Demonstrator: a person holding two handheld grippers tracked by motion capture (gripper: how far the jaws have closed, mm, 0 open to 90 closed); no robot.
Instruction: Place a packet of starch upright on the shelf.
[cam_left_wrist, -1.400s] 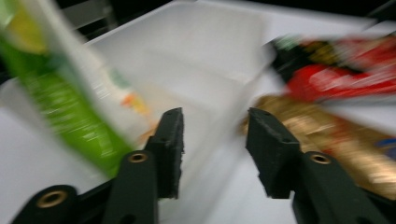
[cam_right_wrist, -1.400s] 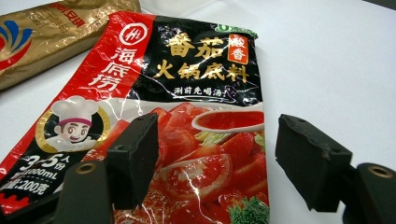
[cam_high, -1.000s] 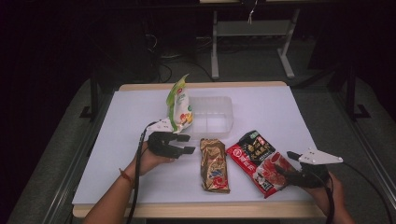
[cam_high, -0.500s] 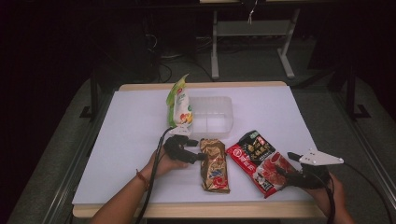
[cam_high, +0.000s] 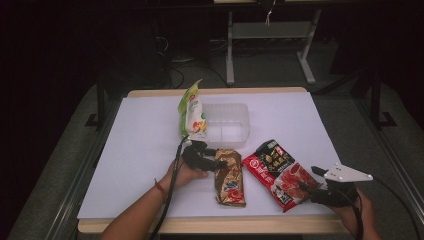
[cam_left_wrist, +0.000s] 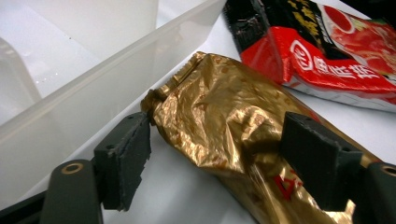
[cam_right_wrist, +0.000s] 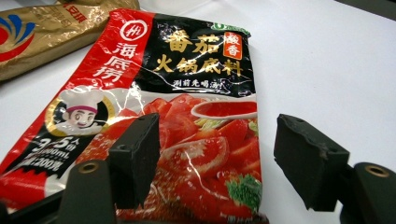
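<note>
My left gripper has just spread its jaws around the gold packet at frame centre; my right gripper jaws gape over the red sachet

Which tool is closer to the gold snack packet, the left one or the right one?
Left. The left tool straddles the gold packet's top end, jaws open. The right tool sits farther right, at the red soup-base pouch.
</note>
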